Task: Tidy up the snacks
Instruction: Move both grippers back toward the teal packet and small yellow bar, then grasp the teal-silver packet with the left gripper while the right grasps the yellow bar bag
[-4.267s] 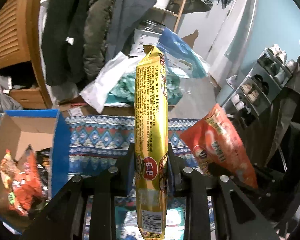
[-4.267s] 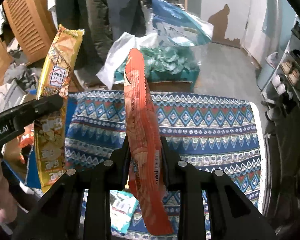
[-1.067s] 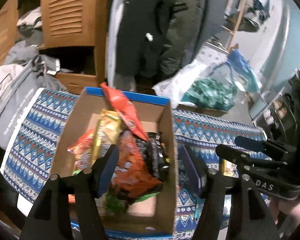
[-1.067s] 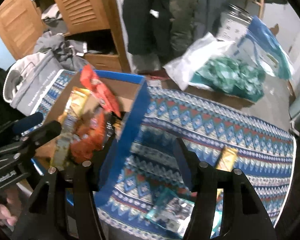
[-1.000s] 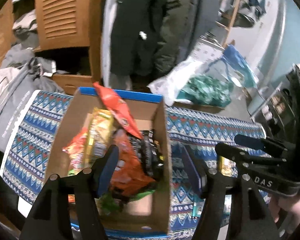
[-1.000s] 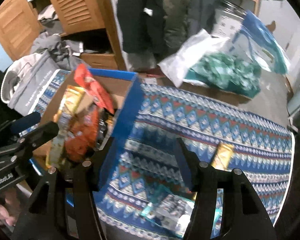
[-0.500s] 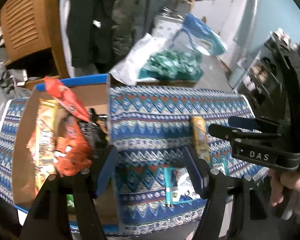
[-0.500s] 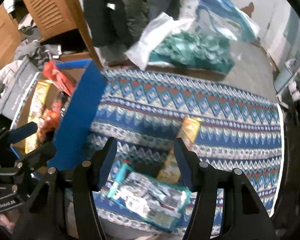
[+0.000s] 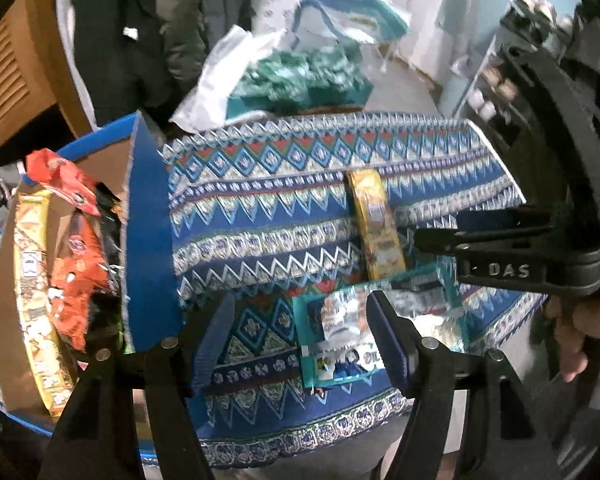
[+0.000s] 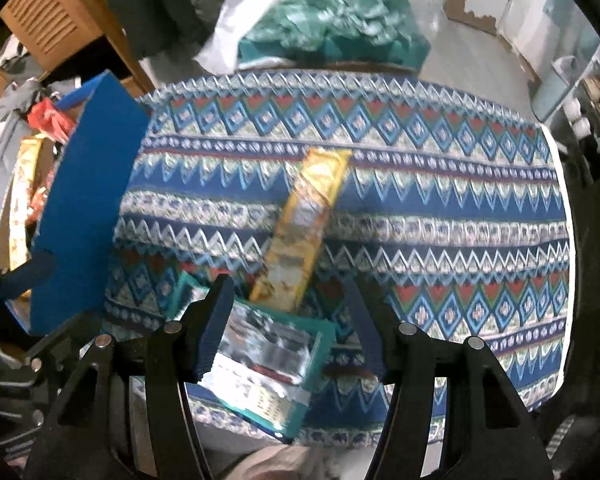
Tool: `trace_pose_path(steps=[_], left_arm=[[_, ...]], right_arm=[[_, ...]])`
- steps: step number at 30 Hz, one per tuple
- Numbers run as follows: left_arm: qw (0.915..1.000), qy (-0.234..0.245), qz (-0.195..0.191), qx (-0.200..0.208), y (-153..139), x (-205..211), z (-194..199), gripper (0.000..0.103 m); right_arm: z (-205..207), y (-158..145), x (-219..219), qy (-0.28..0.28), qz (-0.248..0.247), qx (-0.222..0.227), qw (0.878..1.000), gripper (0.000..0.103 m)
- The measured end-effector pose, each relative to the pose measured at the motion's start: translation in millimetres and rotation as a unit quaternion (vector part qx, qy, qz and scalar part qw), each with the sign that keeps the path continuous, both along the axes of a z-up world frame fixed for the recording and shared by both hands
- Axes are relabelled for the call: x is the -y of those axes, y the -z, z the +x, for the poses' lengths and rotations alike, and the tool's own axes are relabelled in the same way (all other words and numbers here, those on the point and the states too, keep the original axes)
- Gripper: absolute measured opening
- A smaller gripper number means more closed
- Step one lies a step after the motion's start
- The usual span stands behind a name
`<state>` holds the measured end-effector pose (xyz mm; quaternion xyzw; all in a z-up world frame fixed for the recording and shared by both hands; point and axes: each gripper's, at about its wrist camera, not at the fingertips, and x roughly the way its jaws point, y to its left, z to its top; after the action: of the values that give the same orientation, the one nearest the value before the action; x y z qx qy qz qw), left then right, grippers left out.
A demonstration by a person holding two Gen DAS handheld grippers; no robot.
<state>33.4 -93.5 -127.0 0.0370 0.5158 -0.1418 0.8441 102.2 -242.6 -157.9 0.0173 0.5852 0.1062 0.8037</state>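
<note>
Both grippers are hanging over the near edge of the table (image 10: 440, 208), and both are empty with jaws apart: the left gripper (image 9: 296, 340) is wide and unclenched, the right gripper (image 10: 288, 320) likewise released. Two snacks are lying loose on the patterned cloth. The teal packet (image 9: 340, 332), flat and shiny, is sitting at the near edge, partly between the left jaws. The yellow packet (image 10: 304, 232), long and slim, is touching its far side, its long axis running away toward the far edge, straight ahead of the right gripper, which looks nearer to it. The box (image 9: 148, 240), already holding snacks, is standing at the left end.
</note>
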Motion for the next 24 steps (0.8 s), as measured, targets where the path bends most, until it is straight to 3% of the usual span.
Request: trace_pose_path(steps=[12, 24], left_arm=[[0.9984, 0.046, 0.02, -0.028, 30, 21, -22, 0.07], [0.9928, 0.105, 0.048, -0.031, 43, 44, -48, 0.075]], right_arm=[[-22, 23, 45, 0.045, -0.04, -0.025, 0.998, 0.059], [-29, 53, 42, 0.049, -0.029, -0.073, 0.996, 0.059]])
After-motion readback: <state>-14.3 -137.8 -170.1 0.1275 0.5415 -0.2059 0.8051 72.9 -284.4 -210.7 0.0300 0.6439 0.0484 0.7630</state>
